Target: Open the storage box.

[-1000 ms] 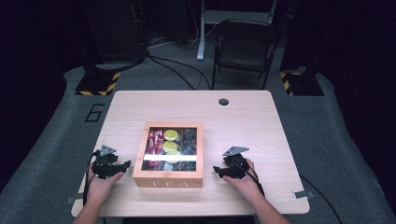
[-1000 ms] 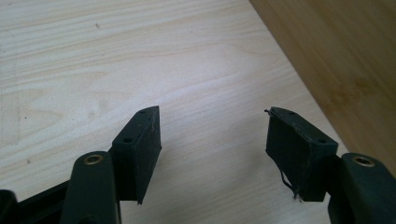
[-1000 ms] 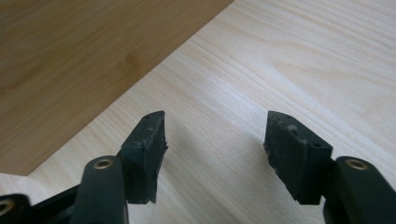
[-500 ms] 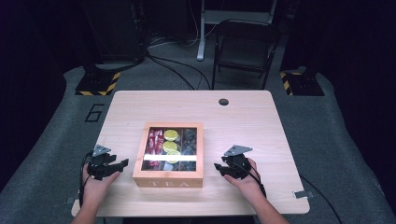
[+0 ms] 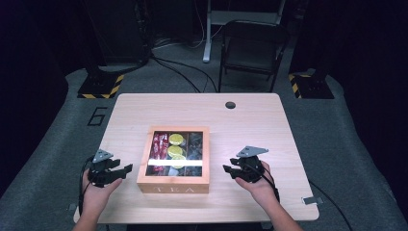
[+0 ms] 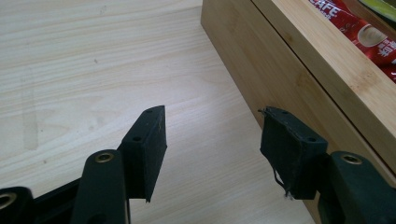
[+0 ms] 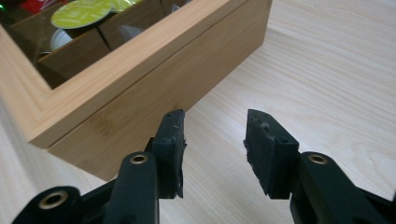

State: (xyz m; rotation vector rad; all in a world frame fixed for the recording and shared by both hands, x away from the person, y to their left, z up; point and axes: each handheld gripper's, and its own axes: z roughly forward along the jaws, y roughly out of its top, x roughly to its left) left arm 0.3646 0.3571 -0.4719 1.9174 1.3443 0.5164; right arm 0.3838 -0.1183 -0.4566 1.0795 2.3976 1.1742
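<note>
**Both grippers drawn back from the tea box, jaws narrowing on nothing**

The left gripper (image 5: 126,168) sits a little farther out from the box and lower in the high view than a second ago, when it lay closer to the box's left wall. Its jaws stand spread with only bare tabletop between them; in the left gripper view (image 6: 212,140) the right-hand pad hangs just beside the box's side wall without touching it. The right gripper (image 5: 226,168) has shifted slightly toward the near edge too, and its jaws have just been closing, yet they remain apart with nothing pinched; in the right gripper view (image 7: 215,135) the gap frames plain wood, the box's corner just beyond the left pad.

The wooden tea box (image 5: 173,185) lies where it lay before, flat on the table (image 5: 250,120), a little toward the near edge and between the two grippers. Its windowed lid is down, showing red sachets (image 5: 158,144) in the left compartment and yellow-green pods (image 5: 176,139) in the middle one.

Open tabletop surrounds the box: a wide strip behind it up to the cable hole (image 5: 230,105), and free wood to either side out to the table's edges. The left hand (image 5: 96,195) rests near the table's front left corner; the right hand (image 5: 260,185) has more wood around it. A folding chair (image 5: 252,50) stands beyond the far edge.
</note>
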